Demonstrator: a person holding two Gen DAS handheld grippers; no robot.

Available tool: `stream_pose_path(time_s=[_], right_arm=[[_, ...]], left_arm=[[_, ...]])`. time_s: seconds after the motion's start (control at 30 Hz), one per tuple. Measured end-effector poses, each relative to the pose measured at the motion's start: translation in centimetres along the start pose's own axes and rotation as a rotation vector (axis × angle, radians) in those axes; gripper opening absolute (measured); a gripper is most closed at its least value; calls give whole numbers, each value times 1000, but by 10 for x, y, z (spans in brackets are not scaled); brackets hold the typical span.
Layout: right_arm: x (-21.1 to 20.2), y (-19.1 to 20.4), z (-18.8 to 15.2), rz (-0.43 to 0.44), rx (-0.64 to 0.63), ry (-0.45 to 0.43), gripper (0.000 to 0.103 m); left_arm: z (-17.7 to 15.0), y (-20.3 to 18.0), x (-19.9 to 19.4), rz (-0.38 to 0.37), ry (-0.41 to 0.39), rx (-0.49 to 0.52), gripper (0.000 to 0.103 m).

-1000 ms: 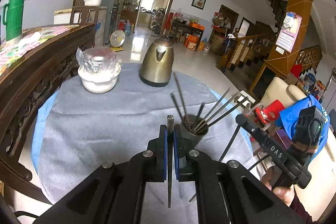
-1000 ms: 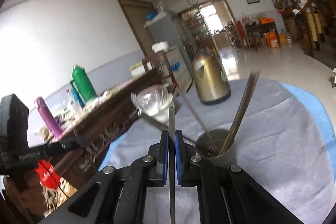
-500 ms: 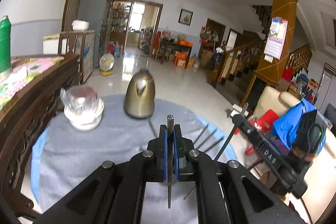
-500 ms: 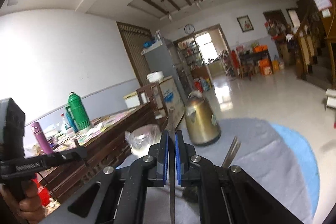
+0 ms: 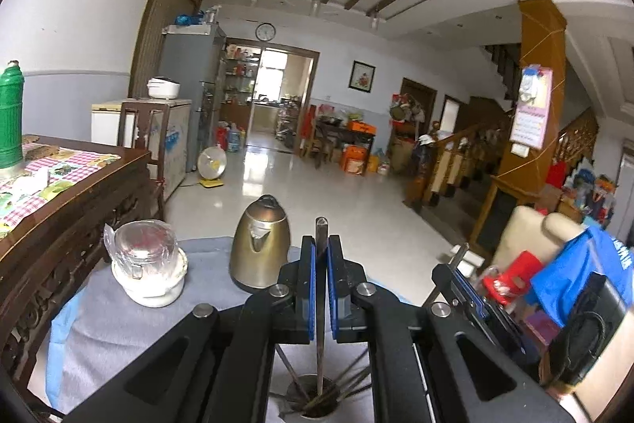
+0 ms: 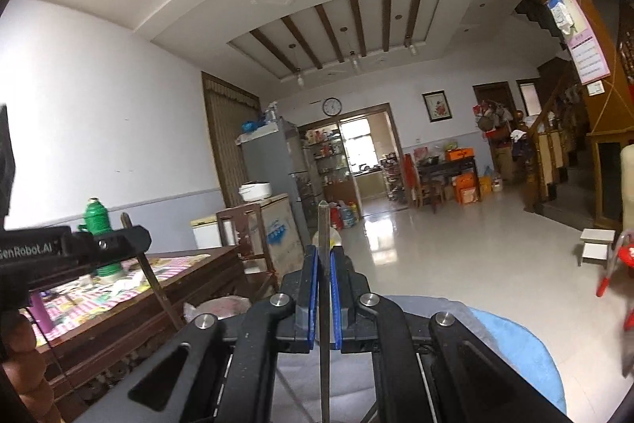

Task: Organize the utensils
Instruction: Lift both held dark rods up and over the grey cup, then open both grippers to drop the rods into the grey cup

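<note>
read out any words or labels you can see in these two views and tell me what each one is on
"GenRobot.AI": on the black body of the left tongs, at the left edge of the right wrist view; its first letter is cut off.
Wall calendar: print too small to read.
Wall clock: numerals too small.

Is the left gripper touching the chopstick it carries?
Touching. The left wrist view shows the left gripper with its blue pads clamped on the chopstick.

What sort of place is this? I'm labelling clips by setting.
Likely a home's open living hall: a fridge and chest freezer by the wall, a wooden staircase, a kettle on the cloth-covered table.
</note>
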State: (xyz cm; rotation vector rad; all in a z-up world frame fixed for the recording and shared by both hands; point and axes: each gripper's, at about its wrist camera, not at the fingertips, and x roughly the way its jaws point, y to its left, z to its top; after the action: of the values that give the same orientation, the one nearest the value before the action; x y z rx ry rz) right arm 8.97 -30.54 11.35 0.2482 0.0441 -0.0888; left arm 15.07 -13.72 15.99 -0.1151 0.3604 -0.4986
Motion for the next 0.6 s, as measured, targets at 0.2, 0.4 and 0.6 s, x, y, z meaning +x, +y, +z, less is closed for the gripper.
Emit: stream_pose_path(time_s=[0.2, 0.4, 0.6], right_arm=[[20, -7, -27, -25, 34, 58, 6], [25, -13, -47, -32, 56, 100, 6], [24, -15, -49, -24, 55, 115, 6]], left_arm=[[-18, 8, 30, 71, 36, -27, 6], [-32, 8, 48, 135, 64, -26, 6], [-39, 3, 57, 162, 84, -15, 6]])
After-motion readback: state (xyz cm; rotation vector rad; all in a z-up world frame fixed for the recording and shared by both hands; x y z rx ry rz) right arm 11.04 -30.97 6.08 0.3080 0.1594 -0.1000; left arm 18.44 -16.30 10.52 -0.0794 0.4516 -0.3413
